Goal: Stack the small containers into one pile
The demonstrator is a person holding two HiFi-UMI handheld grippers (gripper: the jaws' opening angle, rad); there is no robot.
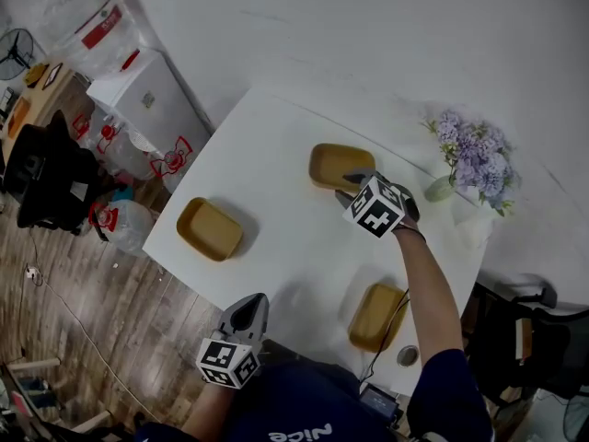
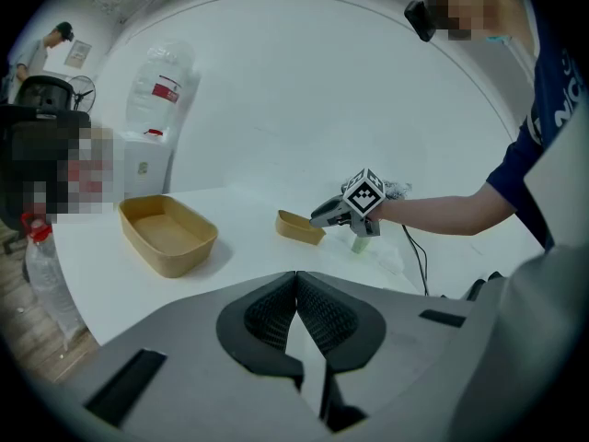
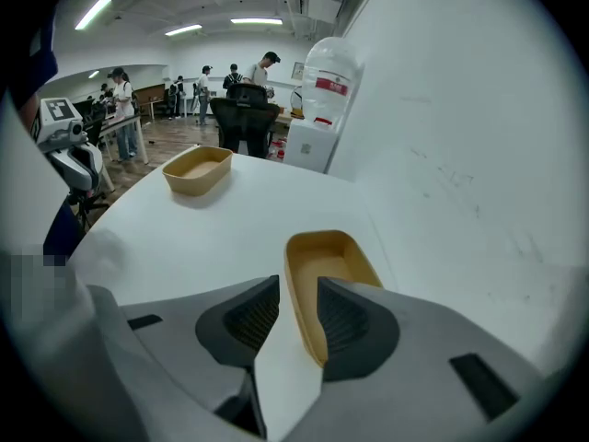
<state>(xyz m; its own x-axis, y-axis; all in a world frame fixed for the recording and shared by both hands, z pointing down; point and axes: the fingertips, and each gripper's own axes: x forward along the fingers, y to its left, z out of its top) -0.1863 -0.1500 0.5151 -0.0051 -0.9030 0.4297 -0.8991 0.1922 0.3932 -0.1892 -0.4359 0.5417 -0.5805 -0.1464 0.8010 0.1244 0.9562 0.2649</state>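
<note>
Fingers (image 3: 244, 319) of your right gripper (image 3: 298, 280) stand half open, not squeezing, with one wall of the far container (image 3: 331, 251) between them, its long side running straight away; your left gripper (image 2: 296, 279) is shut, empty.

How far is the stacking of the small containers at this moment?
Done: nothing; the far container, left container and near container lie apart on the table. In hand: the open right claw straddles the far container's wall. Left: grip it, then stack all three.
</note>
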